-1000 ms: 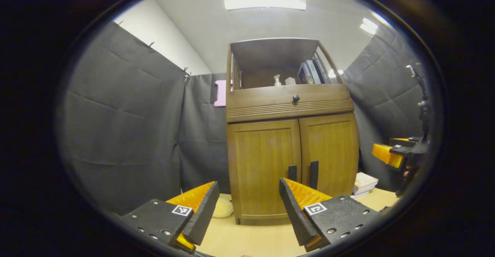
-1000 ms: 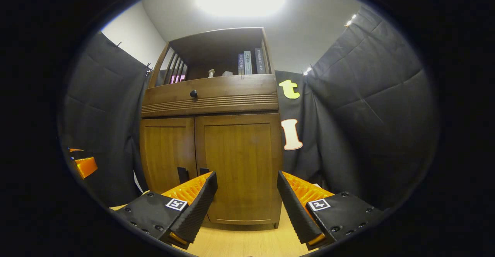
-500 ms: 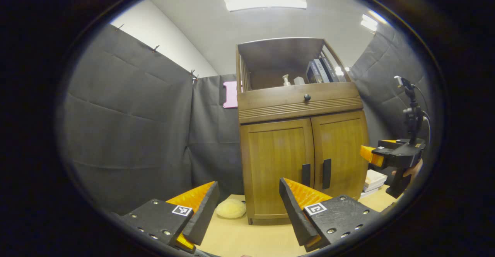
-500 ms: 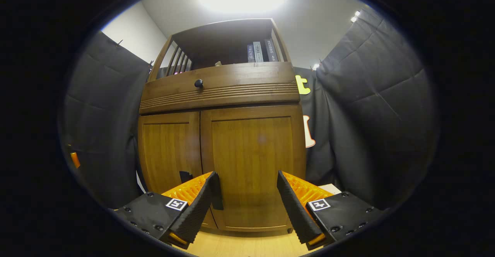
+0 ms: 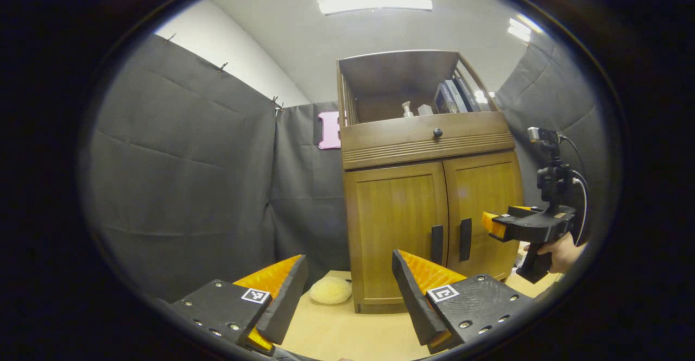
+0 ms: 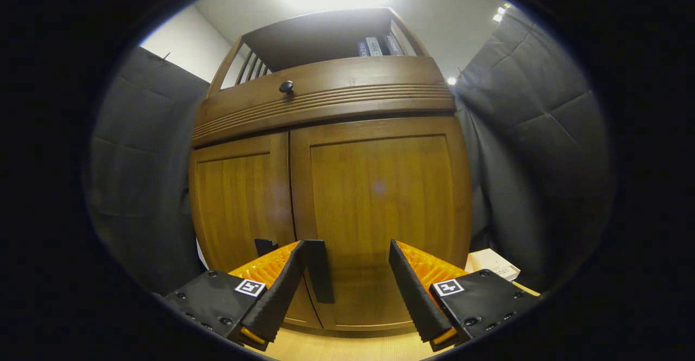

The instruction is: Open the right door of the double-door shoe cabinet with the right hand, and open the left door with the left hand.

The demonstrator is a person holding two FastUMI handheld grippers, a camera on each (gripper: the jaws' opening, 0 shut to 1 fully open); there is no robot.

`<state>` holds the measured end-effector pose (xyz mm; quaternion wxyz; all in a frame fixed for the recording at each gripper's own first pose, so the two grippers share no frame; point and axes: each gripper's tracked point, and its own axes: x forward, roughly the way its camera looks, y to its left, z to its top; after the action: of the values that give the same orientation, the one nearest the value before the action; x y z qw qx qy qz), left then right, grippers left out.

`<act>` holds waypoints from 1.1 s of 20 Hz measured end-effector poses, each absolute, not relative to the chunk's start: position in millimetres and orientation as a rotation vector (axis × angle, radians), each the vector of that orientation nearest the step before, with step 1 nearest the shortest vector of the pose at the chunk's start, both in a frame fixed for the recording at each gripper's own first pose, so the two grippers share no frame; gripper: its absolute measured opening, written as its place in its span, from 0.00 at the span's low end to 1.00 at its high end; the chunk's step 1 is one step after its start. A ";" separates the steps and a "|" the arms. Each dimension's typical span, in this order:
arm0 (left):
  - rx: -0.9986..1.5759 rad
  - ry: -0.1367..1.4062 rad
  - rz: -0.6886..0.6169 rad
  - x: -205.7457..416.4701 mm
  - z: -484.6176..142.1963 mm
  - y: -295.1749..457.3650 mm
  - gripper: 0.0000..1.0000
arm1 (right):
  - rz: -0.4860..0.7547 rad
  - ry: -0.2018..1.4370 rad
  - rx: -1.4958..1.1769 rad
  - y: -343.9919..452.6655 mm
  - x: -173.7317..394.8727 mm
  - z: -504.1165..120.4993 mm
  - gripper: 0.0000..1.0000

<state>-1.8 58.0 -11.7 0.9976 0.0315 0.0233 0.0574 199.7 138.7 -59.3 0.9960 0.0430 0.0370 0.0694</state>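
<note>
The wooden shoe cabinet stands with both doors shut. In the right gripper view the right door looms close. Its dark handle lies between the fingers of my open right gripper, close to the left finger, with no pad pressing on it. The left door and its handle are just to the left. In the left gripper view my left gripper is open and empty, well back from the left door and its handle. A hand holds the right gripper before the right door.
Above the doors sits a drawer with a round knob, and an open shelf holds books. A pale fluffy thing lies on the wooden floor by the cabinet's left foot. A white box lies to the cabinet's right.
The right gripper has moved forward to the right door, and the handle now sits between its fingers. The left gripper has swung a little left; the cabinet has slid right in its view.
</note>
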 end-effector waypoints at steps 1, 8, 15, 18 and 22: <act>0.064 0.050 0.121 -2.4 -11.0 59.5 0.89 | 0.141 0.076 0.084 143.7 206.2 -59.9 0.94; 0.082 0.058 0.169 -10.2 -3.5 71.0 0.90 | 0.167 0.130 0.049 174.8 238.7 -93.7 0.96; 0.104 0.062 0.211 -13.5 0.2 74.8 0.91 | 0.158 0.192 0.047 193.1 260.3 -124.8 0.78; 0.110 0.064 0.233 -16.5 1.1 76.0 0.91 | 0.137 0.206 0.071 194.4 266.8 -129.1 0.58; 0.109 0.067 0.245 -16.3 -2.7 76.0 0.91 | 0.134 0.239 0.099 196.1 275.7 -132.7 0.39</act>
<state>-16.3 76.0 -2.7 0.9905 0.0545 0.0333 0.1219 275.7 196.1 -132.7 0.9894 0.0494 0.1193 0.0668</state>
